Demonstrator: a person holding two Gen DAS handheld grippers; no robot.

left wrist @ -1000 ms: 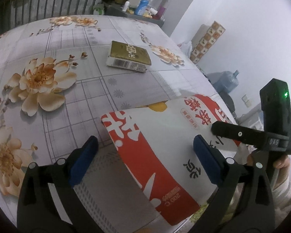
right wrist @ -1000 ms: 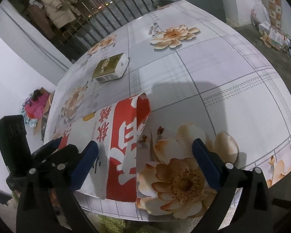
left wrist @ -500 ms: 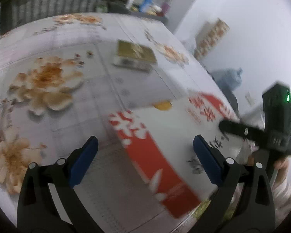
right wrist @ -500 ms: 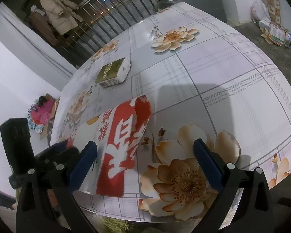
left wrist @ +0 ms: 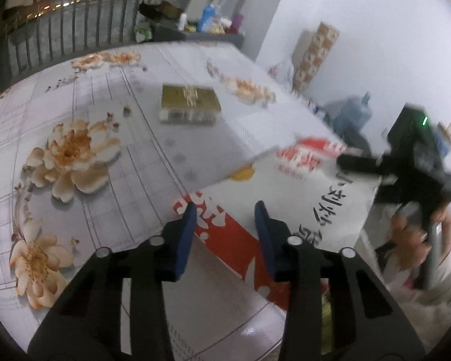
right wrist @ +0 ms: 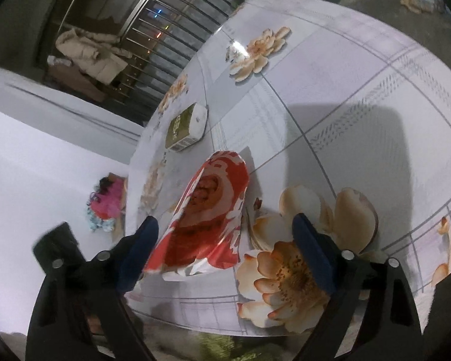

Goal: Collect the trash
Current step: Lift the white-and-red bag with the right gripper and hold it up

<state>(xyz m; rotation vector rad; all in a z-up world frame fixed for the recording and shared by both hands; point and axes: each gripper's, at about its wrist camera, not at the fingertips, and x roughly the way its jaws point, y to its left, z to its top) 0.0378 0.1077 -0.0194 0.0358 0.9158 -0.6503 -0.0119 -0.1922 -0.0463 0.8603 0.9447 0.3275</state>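
Collection barely begun: left gripper [left wrist: 225, 216] jaws, just closing, half-shut around the bag's [left wrist: 285, 198] counter-edge corner; right gripper [right wrist: 225, 240] wide, empty; box [left wrist: 189, 102] remains.

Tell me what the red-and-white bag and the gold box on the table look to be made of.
Bag: seemingly thin glossy printed plastic or coated paper; it bends and creases into a curved shape as it lifts off the table, and its red print catches the light. Gold box: probably cardboard with a metallic gold printed top and white sides; its edges look straight and stiff. Blur leaves both uncertain.
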